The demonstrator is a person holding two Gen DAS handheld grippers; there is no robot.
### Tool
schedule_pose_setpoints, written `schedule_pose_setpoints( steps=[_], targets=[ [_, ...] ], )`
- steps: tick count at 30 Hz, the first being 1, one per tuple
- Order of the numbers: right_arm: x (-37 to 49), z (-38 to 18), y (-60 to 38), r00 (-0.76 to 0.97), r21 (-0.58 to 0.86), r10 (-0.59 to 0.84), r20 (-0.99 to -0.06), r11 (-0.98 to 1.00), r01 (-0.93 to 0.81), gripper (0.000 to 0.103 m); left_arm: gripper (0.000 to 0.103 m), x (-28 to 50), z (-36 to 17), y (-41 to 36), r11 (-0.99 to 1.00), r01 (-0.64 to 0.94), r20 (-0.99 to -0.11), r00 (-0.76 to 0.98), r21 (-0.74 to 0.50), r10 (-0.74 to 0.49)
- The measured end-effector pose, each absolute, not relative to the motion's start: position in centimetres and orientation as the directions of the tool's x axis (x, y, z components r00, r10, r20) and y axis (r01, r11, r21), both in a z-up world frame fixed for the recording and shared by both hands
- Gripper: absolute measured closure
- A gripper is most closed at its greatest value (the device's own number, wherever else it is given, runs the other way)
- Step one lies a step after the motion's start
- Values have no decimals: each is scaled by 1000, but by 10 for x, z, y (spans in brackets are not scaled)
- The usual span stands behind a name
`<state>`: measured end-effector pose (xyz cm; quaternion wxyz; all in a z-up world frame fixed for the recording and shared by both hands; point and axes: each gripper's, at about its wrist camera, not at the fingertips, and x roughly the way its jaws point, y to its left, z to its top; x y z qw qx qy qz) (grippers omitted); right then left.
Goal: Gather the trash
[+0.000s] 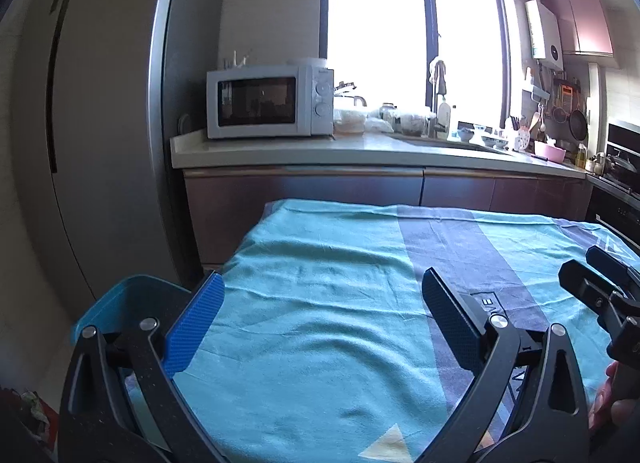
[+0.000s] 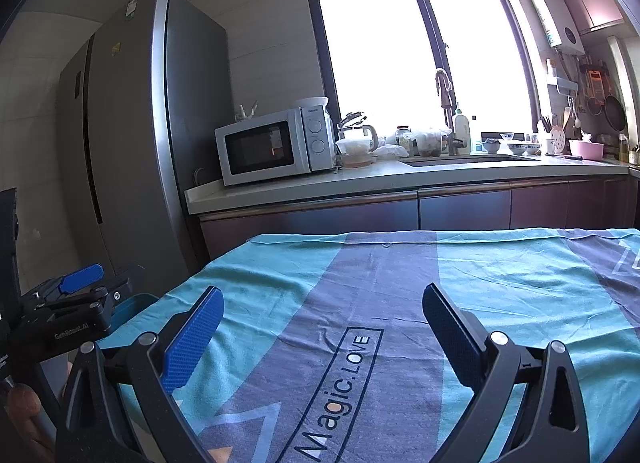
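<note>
The table is covered by a teal and purple cloth with nothing lying on it that I can see. My left gripper hovers open over the cloth's left part, empty between its blue pads. A blue bin stands just past the table's left edge, beside the left finger. My right gripper is open and empty above the "Magic.LOVE" print. Each gripper shows in the other's view: the right gripper at the far right, the left gripper at the far left above the bin.
A tall grey fridge stands left of the table. Behind it runs a counter with a white microwave, a sink, bottles and bowls under a bright window. Something crumpled lies low at the left edge.
</note>
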<state>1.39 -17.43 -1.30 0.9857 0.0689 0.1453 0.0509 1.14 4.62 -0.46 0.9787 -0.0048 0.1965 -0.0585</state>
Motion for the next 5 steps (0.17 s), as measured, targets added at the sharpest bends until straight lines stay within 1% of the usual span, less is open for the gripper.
schedule_pose_setpoints(
  steps=[3,5],
  targets=[
    [19,-14,-192,943,160,109,-315,985,-61,7,6,45,-14,46,990,127,-489,861,-54,-137],
    [25,-16,-210,929,166,84,-362,986,-24,7,6,71,-23,46,989,127,-562,814,-73,-146]
  ],
)
